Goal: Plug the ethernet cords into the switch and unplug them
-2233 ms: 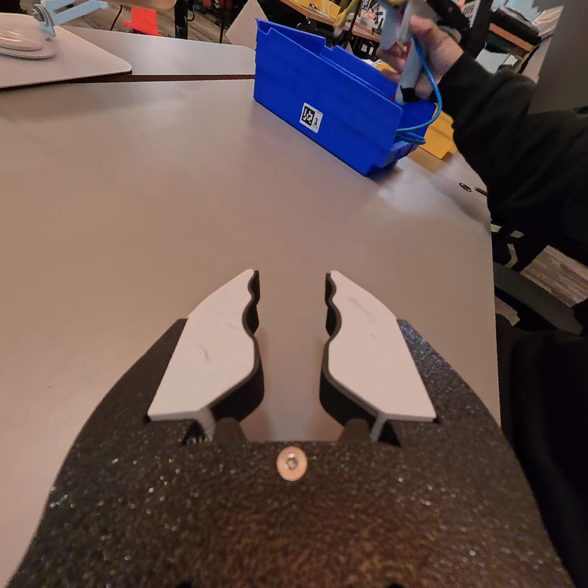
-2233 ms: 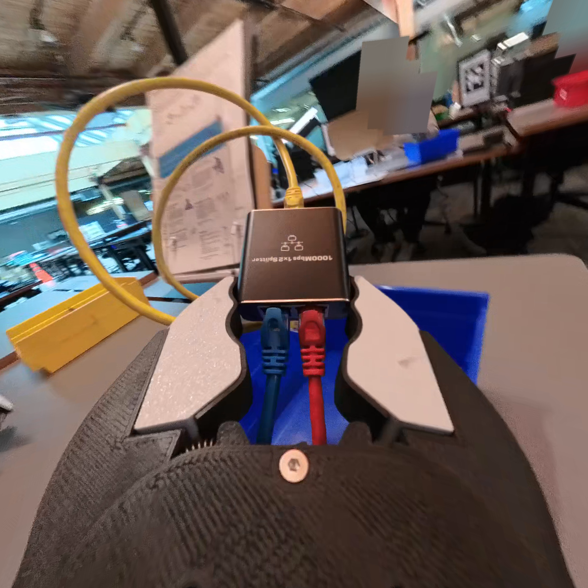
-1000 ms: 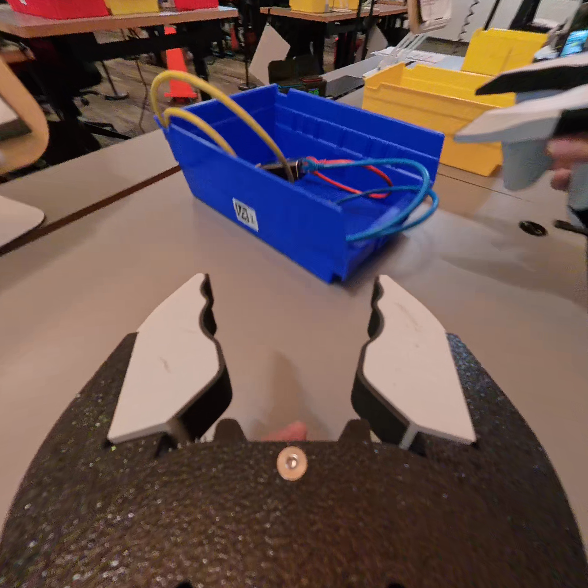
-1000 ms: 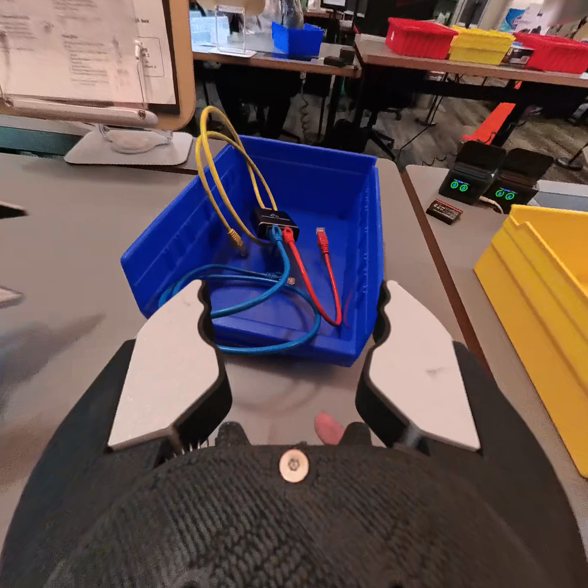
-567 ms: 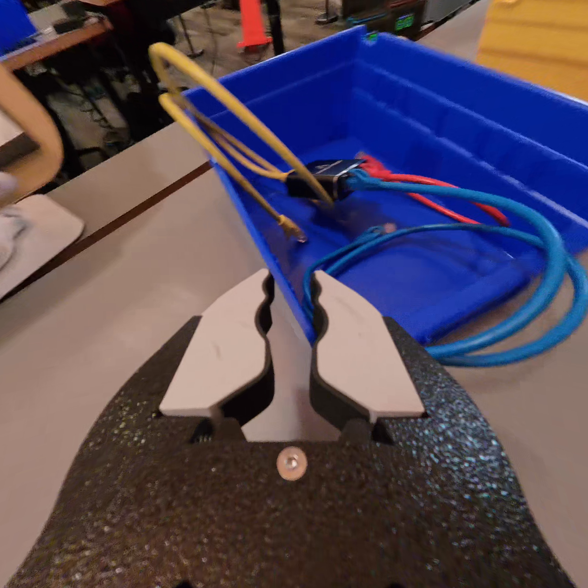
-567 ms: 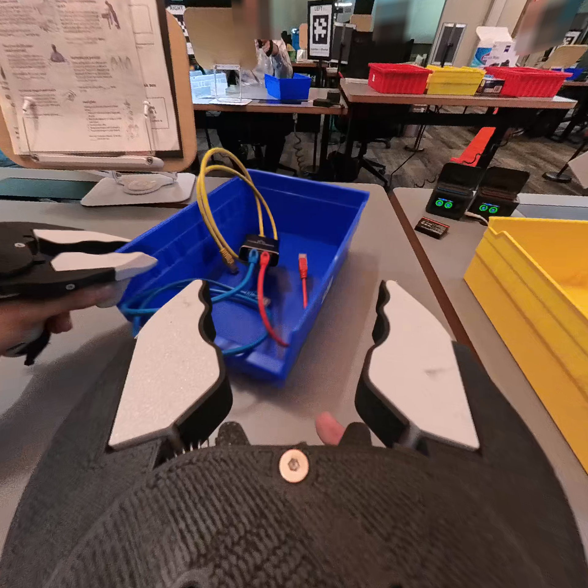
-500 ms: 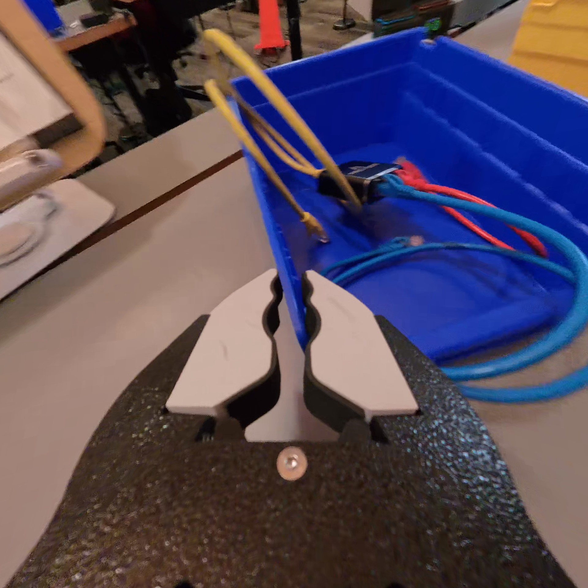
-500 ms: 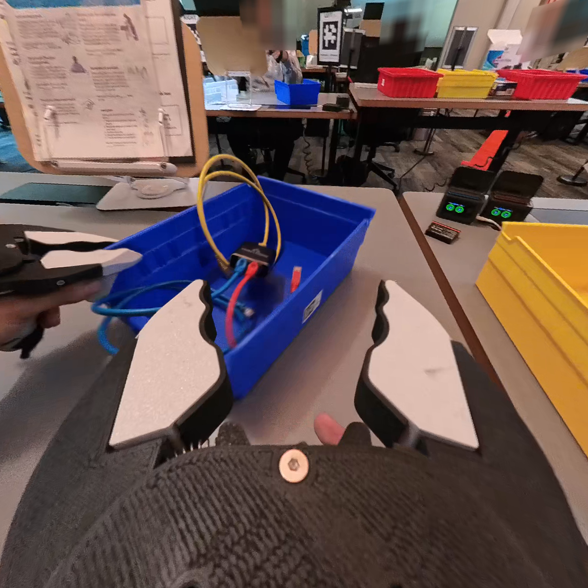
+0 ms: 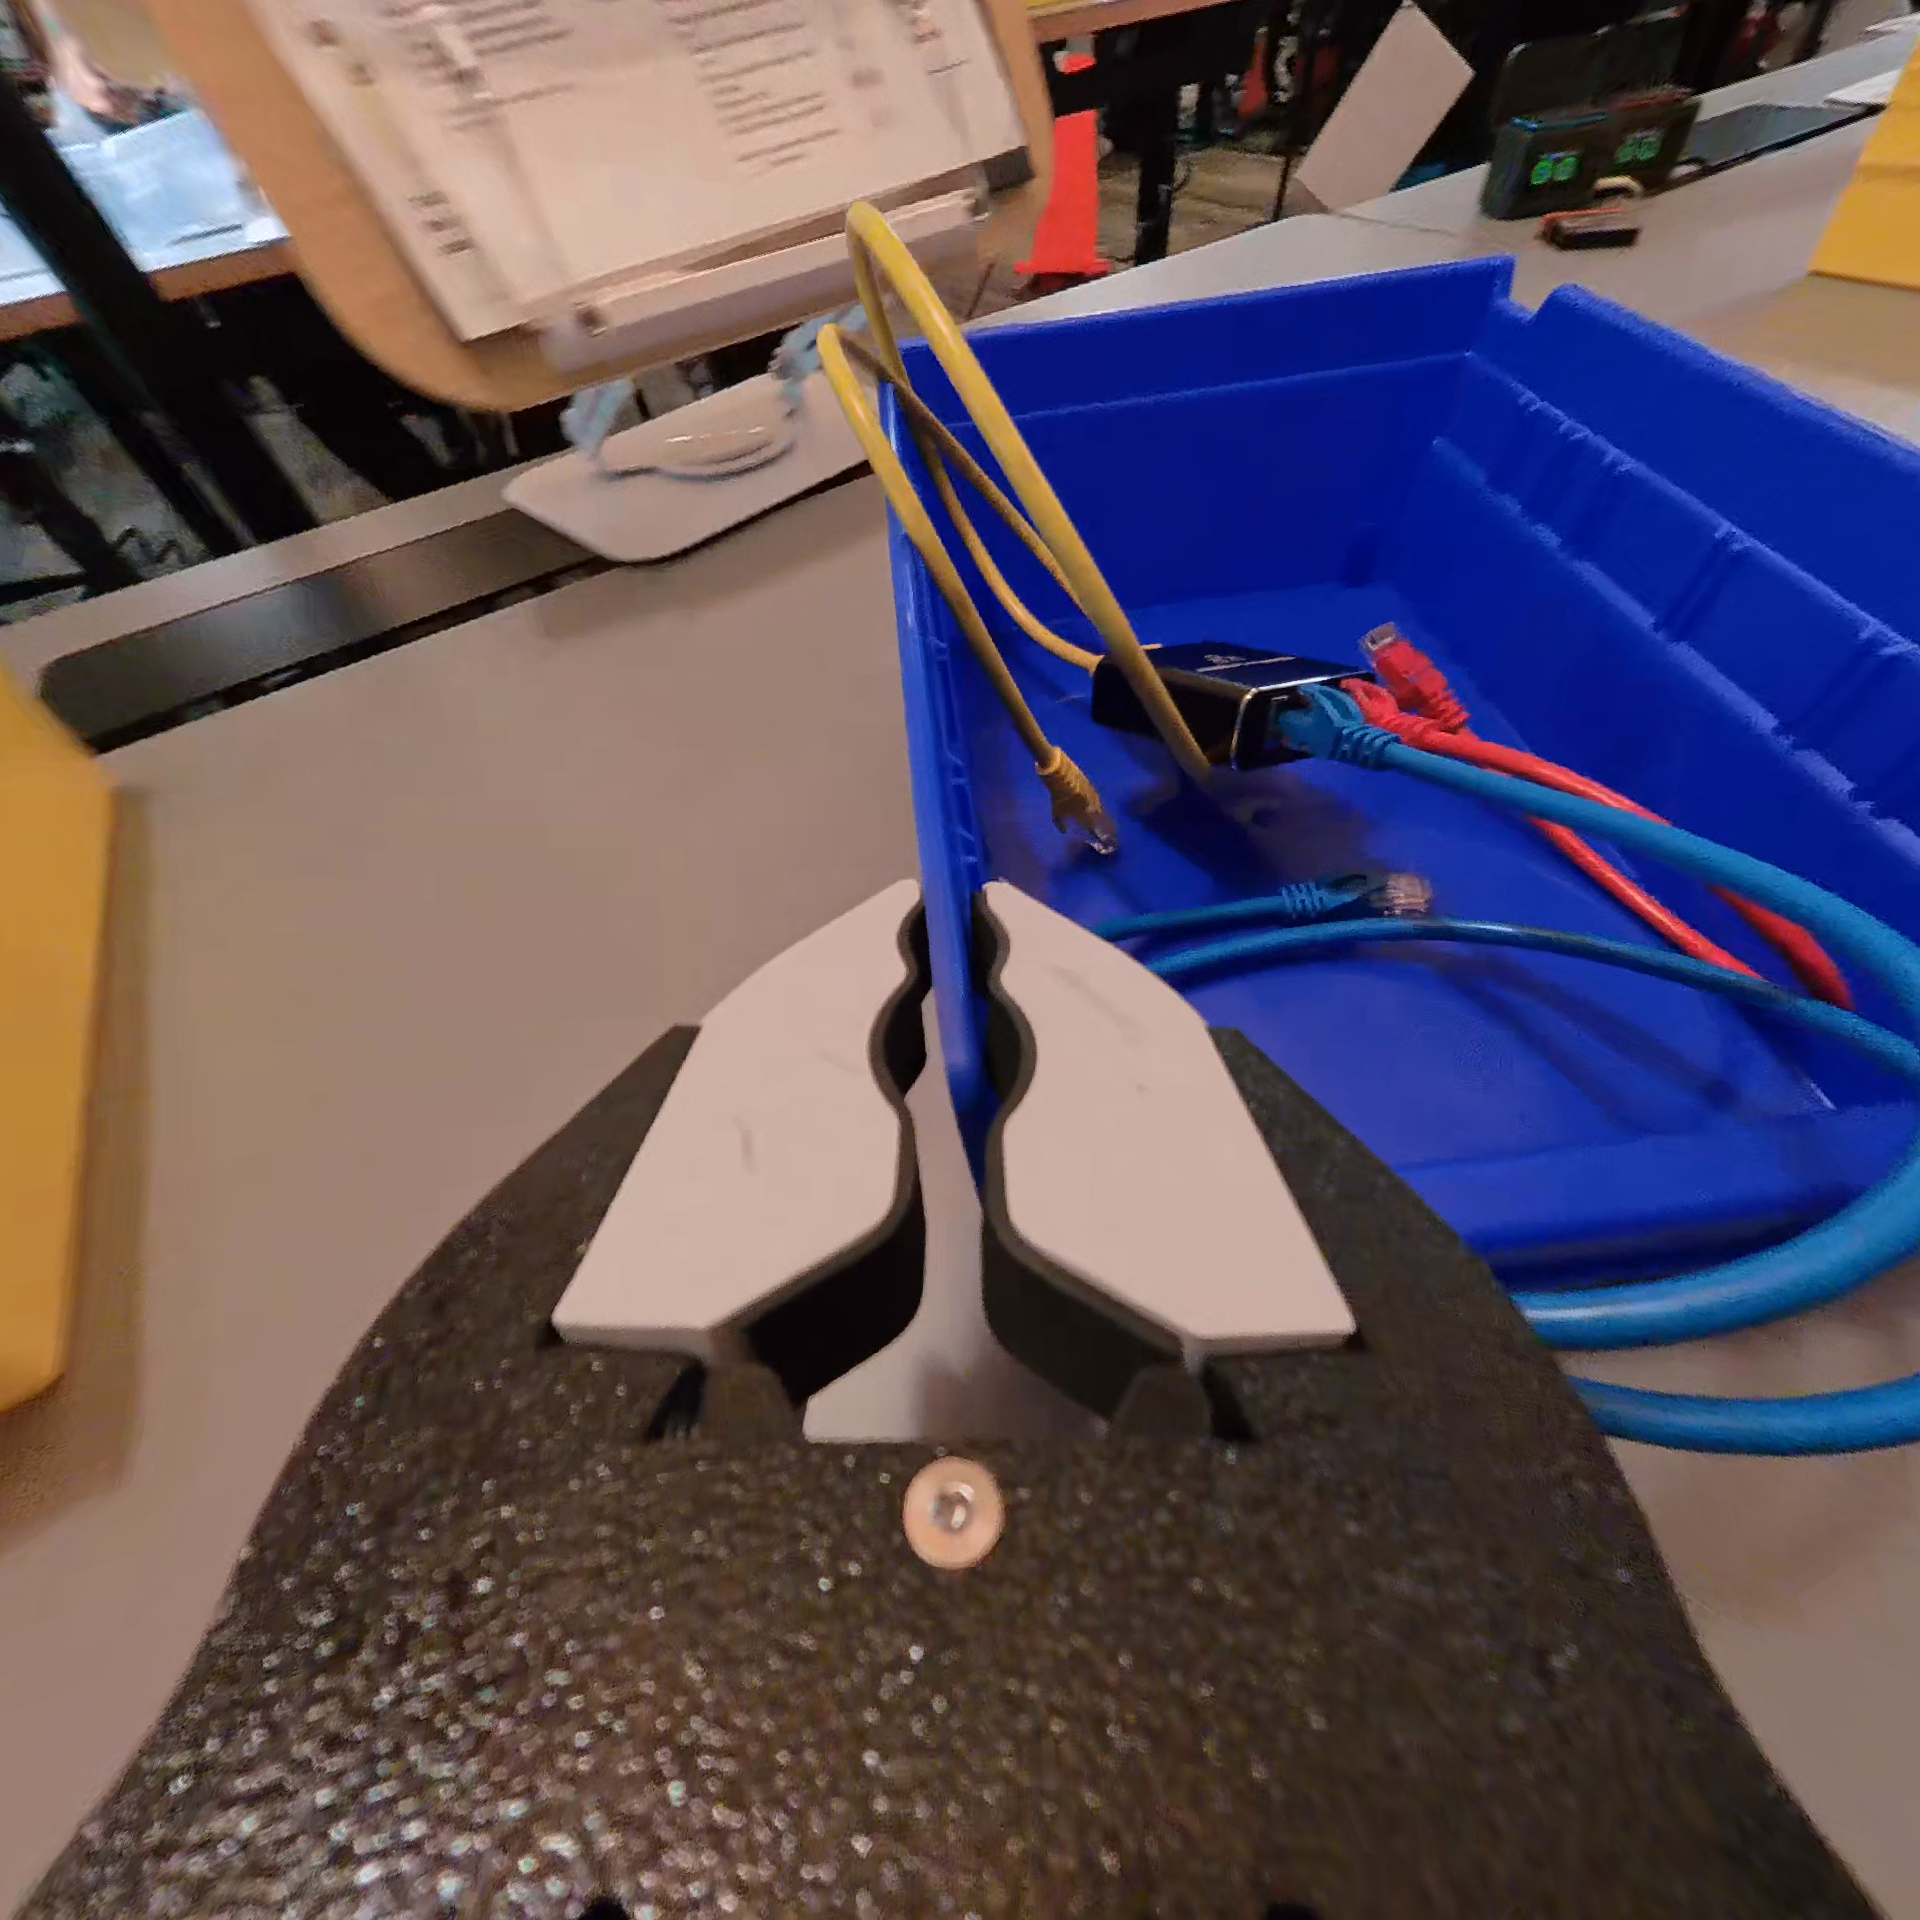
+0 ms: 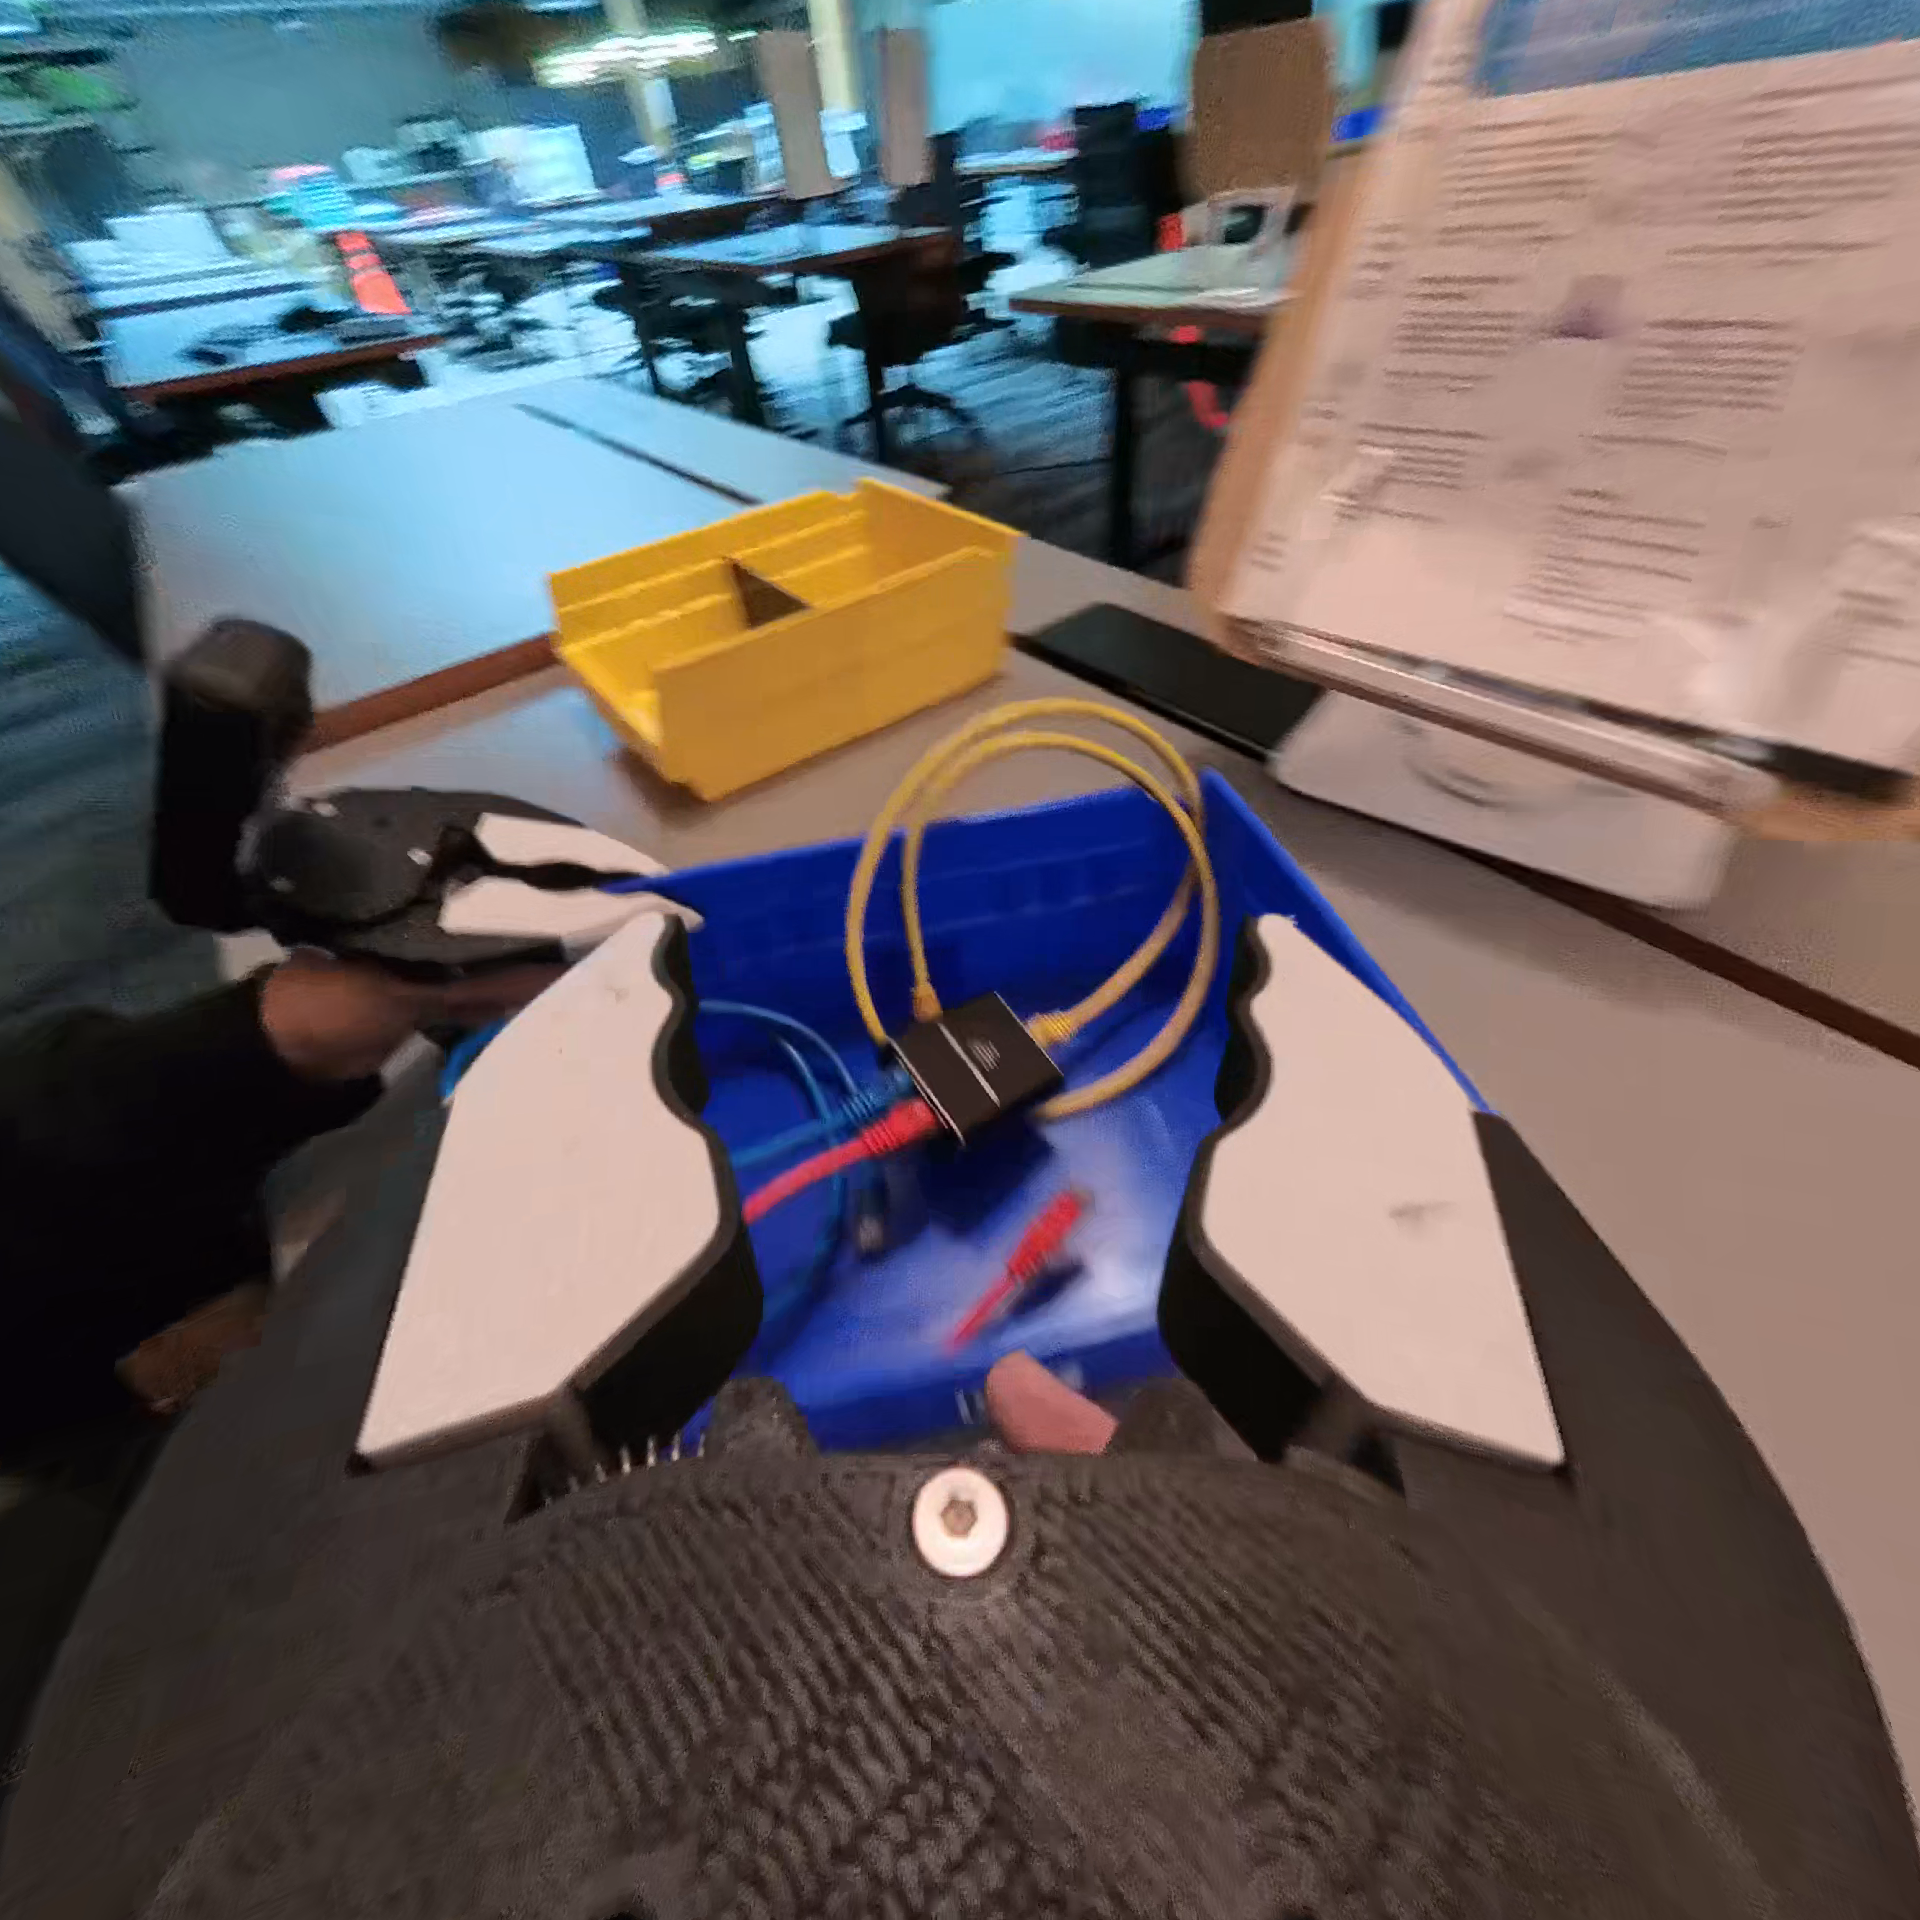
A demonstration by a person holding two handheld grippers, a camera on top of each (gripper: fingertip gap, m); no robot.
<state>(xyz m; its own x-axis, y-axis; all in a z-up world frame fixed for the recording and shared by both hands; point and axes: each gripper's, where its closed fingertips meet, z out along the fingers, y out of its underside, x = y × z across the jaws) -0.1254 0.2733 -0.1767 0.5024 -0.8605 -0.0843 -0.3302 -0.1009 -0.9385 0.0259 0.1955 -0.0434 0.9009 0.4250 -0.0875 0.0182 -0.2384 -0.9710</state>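
A blue bin (image 9: 1662,499) on the grey table holds a small black switch (image 9: 1216,696). A yellow cord (image 9: 935,343), a blue cord (image 9: 1662,842) and a red cord (image 9: 1496,750) are each plugged into it at one end. Their other ends lie loose in the bin. My left gripper (image 9: 948,914) is shut on the bin's near side wall. It also shows in the right wrist view (image 10: 582,883). My right gripper (image 10: 961,935) is open and empty, hovering over the bin (image 10: 779,925) with the switch (image 10: 977,1060) between its fingers in view.
A yellow bin (image 10: 779,623) stands beyond the blue one. A document stand (image 10: 1610,364) on a white base (image 10: 1507,810) is at the right, with a black phone (image 10: 1164,675) beside it. Part of the blue cord hangs over the bin's low front.
My right gripper let go of the switch in the bin, opened and swung round over it. My left gripper came in, closed on the bin's wall, and the bin has turned.
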